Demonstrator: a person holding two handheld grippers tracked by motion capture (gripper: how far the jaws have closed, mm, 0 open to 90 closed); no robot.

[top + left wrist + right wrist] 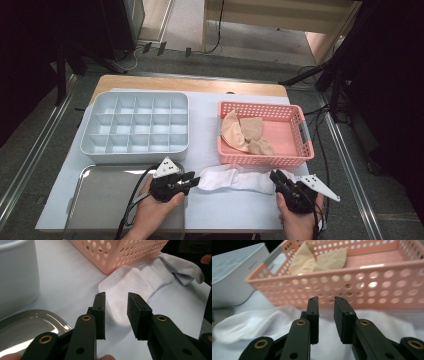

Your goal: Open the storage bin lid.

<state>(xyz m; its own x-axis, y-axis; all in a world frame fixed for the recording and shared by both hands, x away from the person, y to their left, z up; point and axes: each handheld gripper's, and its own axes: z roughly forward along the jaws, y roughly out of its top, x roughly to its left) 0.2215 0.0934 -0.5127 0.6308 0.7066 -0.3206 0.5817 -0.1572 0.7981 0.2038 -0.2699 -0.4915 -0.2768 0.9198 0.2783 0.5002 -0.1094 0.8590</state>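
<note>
Flanking soft white sock (232, 178), fingers apart

High view: overhead, looking forward and down. Both gripper views: low, close, looking past their jaws at the white sock (140, 280) ahead and pink basket (362, 282) beyond, probably from opposite ends.

No readable text, labels, brands or numbers on anything.

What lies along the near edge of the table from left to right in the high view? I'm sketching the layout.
Metal tray → left tool → white sock → right tool.
</note>
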